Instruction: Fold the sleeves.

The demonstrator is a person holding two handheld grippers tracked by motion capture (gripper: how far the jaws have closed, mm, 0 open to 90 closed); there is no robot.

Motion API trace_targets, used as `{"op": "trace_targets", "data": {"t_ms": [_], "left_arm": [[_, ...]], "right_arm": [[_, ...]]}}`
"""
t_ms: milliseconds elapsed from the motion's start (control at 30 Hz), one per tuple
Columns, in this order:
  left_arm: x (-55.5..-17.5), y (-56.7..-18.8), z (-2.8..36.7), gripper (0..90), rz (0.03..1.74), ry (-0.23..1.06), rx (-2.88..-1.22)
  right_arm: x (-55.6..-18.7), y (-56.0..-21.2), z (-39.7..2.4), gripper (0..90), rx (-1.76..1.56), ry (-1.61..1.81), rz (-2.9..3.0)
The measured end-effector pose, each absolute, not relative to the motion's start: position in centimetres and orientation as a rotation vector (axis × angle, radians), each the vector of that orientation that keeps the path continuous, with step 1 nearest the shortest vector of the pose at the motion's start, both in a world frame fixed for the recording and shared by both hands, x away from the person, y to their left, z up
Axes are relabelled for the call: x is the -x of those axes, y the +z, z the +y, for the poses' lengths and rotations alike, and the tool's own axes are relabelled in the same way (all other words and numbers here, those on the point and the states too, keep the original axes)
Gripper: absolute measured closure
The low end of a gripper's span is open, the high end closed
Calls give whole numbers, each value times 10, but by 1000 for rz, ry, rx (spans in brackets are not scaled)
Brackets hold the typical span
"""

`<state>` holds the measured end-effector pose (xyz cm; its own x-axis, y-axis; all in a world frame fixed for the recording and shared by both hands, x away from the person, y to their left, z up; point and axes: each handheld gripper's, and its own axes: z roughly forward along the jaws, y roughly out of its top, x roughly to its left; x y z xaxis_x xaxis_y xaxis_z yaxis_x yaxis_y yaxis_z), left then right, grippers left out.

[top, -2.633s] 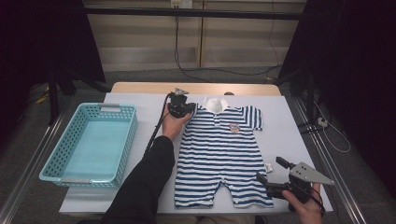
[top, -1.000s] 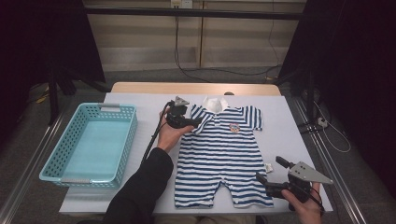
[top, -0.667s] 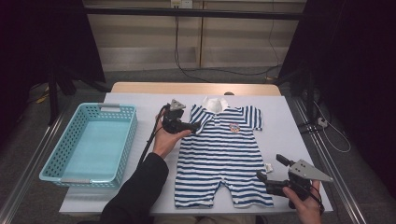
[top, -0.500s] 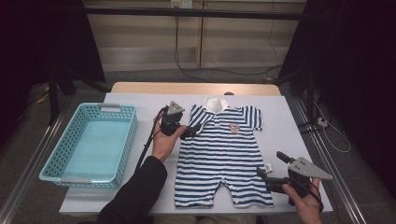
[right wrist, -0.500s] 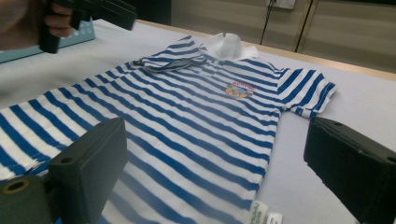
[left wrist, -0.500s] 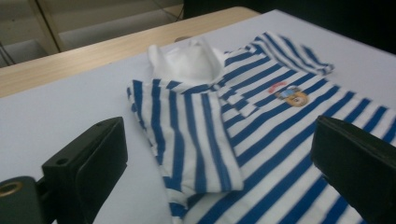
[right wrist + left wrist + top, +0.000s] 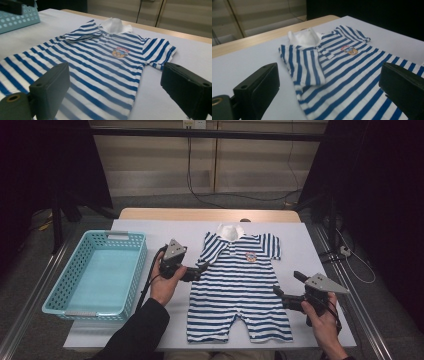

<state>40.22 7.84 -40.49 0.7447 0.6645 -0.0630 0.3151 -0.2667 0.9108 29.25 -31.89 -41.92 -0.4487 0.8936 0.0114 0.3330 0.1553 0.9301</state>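
A blue-and-white striped baby romper lies flat on the white table, white collar at the far end and a bear patch on the chest. My left gripper sits at the romper's left side, pointing right at the sleeve. Its jaws have just been opening and stand open, gripping nothing; the sleeve lies on the table ahead of them. My right gripper hovers by the romper's lower right edge, open, with the striped cloth lying beyond its jaws.
A light blue plastic basket stands at the left of the table, also seen far off as a basket in the right gripper view. A wooden strip runs along the table's far edge. Cables trail on the floor behind.
My left gripper has drawn back from the romper's shoulder, leftward and toward the person, and now points right. My right gripper has shifted slightly to the right.
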Motion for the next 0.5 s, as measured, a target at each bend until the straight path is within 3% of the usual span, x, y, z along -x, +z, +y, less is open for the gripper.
{"op": "trace_targets", "data": {"t_ms": [500], "left_arm": [[-352,-403,118,34,756,449,-1804]], "right_arm": [[-333,-415,-331,101,-1176,1243,1832]]}}
